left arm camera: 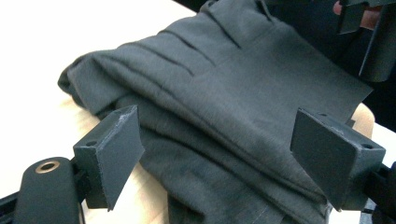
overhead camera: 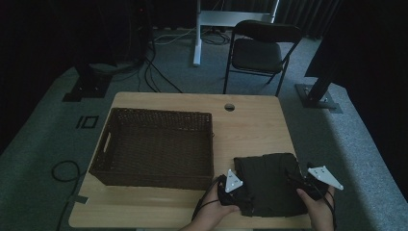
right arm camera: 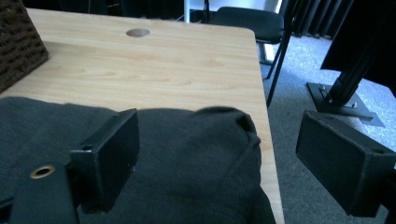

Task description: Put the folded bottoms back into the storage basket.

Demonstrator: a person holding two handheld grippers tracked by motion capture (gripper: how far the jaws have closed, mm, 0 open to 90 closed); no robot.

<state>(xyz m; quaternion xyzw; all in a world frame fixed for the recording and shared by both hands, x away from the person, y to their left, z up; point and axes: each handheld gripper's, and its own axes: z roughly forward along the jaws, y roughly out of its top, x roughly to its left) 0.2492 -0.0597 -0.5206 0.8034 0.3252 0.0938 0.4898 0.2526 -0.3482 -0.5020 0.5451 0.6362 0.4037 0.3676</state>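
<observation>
A folded dark grey garment (overhead camera: 269, 180) lies on the wooden table (overhead camera: 250, 130) at the front right. My left gripper (overhead camera: 242, 192) is at the garment's left edge, held in a hand. In the left gripper view its jaws (left arm camera: 219, 126) stand wide apart over the folded cloth (left arm camera: 224, 74), with no pad pressing on it. My right gripper (overhead camera: 299, 181) is at the garment's right edge. In the right gripper view it (right arm camera: 222, 130) is open, with the garment's rounded corner (right arm camera: 187, 158) low between the jaws and the right jaw out past the table edge.
A large dark wicker basket (overhead camera: 159, 112) stands on the left half of the table, its corner (right arm camera: 18, 42) close to the garment. A cable hole (overhead camera: 229, 107) is near the far edge. A black chair (overhead camera: 257, 48) stands beyond the table. The right table edge runs close to the garment.
</observation>
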